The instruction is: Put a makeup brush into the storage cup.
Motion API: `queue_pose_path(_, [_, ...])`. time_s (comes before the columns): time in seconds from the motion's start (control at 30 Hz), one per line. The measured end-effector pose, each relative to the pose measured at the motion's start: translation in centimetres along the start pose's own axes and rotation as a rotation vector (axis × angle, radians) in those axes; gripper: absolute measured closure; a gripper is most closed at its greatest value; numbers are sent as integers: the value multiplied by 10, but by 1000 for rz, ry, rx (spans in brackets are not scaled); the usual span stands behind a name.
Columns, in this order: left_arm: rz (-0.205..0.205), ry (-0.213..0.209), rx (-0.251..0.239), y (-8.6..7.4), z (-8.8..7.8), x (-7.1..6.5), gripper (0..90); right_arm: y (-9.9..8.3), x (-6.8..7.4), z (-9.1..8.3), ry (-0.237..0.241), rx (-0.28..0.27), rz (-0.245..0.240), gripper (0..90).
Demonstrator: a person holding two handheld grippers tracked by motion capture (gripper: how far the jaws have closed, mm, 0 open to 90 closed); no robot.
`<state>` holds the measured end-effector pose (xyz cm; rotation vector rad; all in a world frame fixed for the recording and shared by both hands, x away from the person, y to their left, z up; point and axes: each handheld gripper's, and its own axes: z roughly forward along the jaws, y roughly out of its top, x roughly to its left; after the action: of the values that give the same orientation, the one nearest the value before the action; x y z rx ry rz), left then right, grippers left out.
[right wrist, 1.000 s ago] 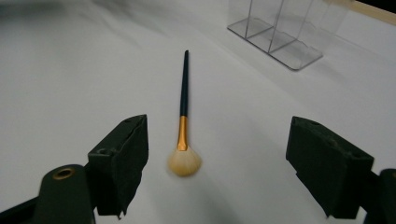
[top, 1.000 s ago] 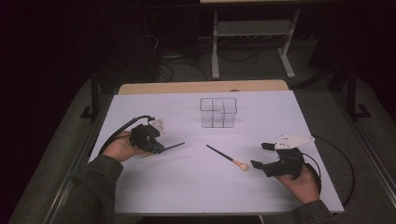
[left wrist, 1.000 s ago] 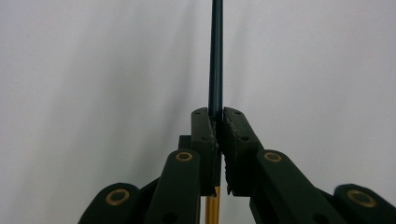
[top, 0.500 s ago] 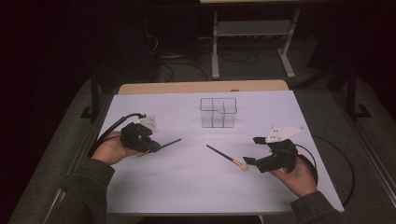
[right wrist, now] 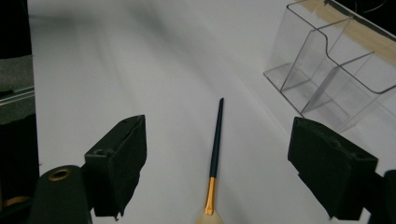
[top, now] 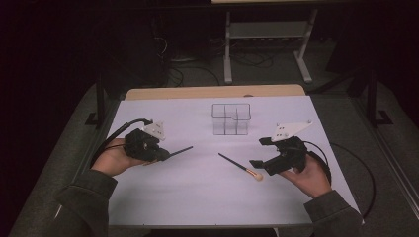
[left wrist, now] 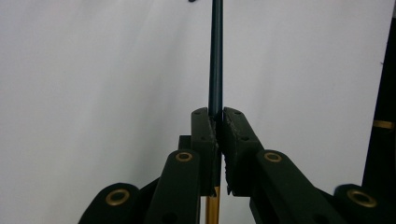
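brushes: 2 | left gripper [top: 168, 154] jaws pinching one brush [left wrist: 215, 60] | right gripper [top: 262, 153] jaws spread above second brush [right wrist: 214, 158]

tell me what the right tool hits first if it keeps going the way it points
Likely the black-handled makeup brush with gold ferrule lying on the white table, between the open right tool; depth is unclear.

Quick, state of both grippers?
Left gripper: shut on a brush handle.
Right gripper: open, empty, over the second brush.
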<state>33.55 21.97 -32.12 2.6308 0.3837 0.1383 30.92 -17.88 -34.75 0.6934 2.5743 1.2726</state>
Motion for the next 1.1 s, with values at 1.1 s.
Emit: queue_pose_path(1.1, [75,-6,-20,18,2,-19,835,57,3,15,87,39,-89,195])
